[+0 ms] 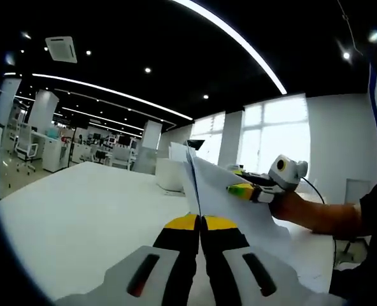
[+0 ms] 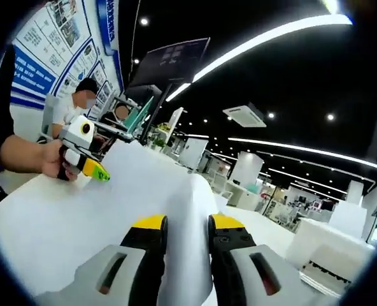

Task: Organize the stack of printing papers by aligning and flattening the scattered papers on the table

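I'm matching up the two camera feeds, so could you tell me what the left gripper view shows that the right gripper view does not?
Left gripper view: a wide bare stretch of the white table, bright windows behind, and the right gripper pinching the papers' far edge.

Right gripper view: wall posters, a dark monitor, and the left gripper on the papers.

Both: the stack of papers held up off the table between both grippers, and ceiling light strips.

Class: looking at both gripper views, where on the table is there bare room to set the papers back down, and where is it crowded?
Free: the white table left of the left gripper. Crowded: the held-up papers, with the right gripper and hand beside them.
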Demonstrator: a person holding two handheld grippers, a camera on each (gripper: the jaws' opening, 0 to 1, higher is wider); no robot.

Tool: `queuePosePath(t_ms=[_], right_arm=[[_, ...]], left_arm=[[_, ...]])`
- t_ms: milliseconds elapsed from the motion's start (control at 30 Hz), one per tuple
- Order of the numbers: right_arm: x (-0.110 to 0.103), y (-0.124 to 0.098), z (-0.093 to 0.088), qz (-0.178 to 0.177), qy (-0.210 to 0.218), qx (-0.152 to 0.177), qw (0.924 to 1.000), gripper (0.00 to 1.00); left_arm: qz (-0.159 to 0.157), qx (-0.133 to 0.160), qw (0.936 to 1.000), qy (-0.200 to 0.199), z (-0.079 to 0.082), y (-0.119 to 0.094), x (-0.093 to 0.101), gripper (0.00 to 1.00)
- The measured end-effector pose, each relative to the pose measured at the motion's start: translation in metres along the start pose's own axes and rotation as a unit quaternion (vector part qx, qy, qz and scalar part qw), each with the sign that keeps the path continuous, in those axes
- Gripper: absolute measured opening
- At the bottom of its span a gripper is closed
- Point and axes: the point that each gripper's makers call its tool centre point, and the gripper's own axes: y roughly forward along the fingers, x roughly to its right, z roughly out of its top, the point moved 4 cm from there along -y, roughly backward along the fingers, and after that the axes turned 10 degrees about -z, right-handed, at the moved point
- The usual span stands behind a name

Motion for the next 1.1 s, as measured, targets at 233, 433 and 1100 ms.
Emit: queuePosePath(t_ms=[233,433,1100], right_arm=[[-0.016,0.004,0.004,0.011,-0.005,0.01,0.9999,0.21],[-0.016,0.004,0.002,0.01,0.0,0.006,0.9999,0.21],[-0.035,0.006,-0.003,0.031,0.014,0.001,0.9994,0.22]], left_arm=[[-0.004,0.009,0.9999,-0.007,0.002,-0.001,0.0,0.08],[-0.017,0.025,0.9993,-0.023,0.005,0.0,0.002,0.14],[-0.049,0.017,0.9983,-0.026,0.002,0.007,0.013,0.2]])
